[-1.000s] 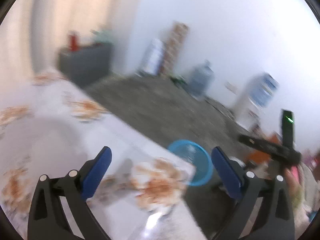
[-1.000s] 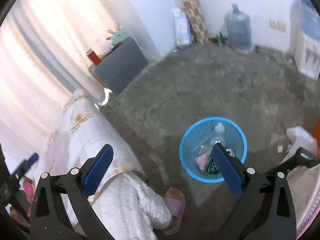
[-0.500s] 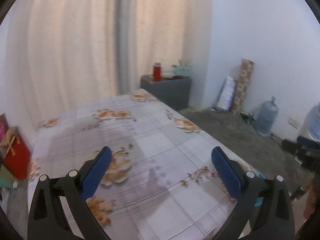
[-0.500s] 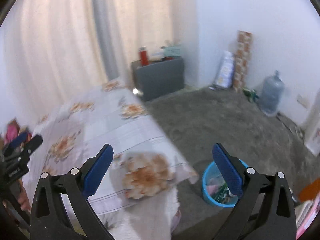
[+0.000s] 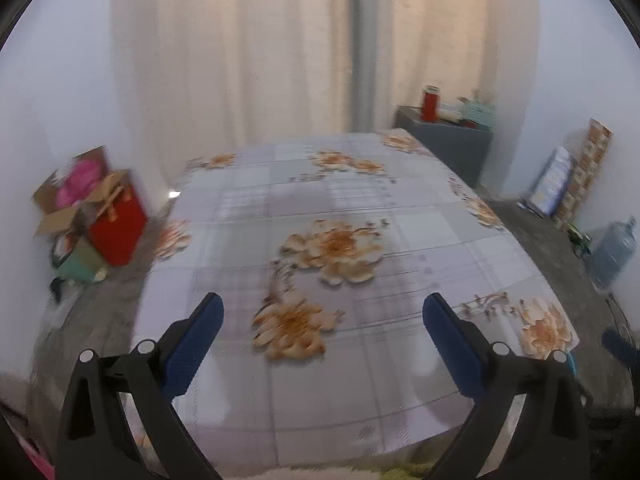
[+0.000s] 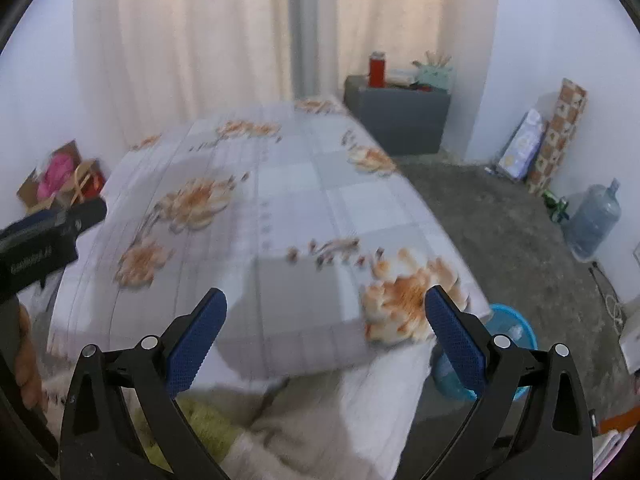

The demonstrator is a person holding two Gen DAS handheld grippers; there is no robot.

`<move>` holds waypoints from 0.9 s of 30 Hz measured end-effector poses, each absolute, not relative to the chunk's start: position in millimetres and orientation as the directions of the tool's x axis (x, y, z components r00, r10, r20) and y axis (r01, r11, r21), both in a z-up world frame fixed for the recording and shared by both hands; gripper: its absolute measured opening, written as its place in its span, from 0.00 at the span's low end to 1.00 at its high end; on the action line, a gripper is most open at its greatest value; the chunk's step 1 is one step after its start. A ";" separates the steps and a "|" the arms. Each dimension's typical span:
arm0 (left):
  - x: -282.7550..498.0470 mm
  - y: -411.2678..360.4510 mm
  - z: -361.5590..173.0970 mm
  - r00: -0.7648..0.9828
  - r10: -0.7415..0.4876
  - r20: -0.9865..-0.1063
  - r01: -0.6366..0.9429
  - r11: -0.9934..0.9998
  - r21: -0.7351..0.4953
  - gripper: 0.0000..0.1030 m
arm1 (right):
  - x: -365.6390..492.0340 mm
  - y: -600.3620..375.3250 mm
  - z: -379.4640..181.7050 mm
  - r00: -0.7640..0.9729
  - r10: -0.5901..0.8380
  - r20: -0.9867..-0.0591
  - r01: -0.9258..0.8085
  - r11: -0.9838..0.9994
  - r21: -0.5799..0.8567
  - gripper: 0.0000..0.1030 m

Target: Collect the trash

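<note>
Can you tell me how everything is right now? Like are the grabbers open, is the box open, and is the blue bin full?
Left gripper: open, holding nothing.
Right gripper: open, holding nothing.
Blue trash basket: upright on the floor by the table corner, something pale inside.
Cardboard box: flaps open, pink stuff inside.
Water jug: upright by the wall.
Floral tablecloth: spread flat.
Curtains: drawn shut.

A round blue plastic basket [image 6: 516,332] stands on the floor beside the near right corner of the floral-clothed worktop [image 6: 280,208]. A grey cabinet [image 6: 400,116] sits behind the worktop's far right corner; open cardboard boxes [image 5: 86,216] lie off its left edge.
</note>
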State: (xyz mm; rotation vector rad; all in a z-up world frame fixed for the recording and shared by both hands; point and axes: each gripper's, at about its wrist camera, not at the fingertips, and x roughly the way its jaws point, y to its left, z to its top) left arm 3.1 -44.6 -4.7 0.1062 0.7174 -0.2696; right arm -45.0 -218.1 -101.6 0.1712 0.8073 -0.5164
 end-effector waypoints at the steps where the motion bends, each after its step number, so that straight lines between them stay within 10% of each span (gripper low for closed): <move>1: -1.7 -40.0 -4.3 0.724 -0.207 -0.658 0.271 0.963 -0.004 0.95 | -48.3 -210.8 -102.4 0.573 -0.384 -0.724 0.502 0.863 -0.060 0.93; 27: -47.6 -29.4 8.7 0.745 -0.102 -0.660 0.185 0.981 0.057 0.95 | -88.7 -187.4 -87.5 0.656 -0.433 -0.618 0.491 0.867 -0.087 0.93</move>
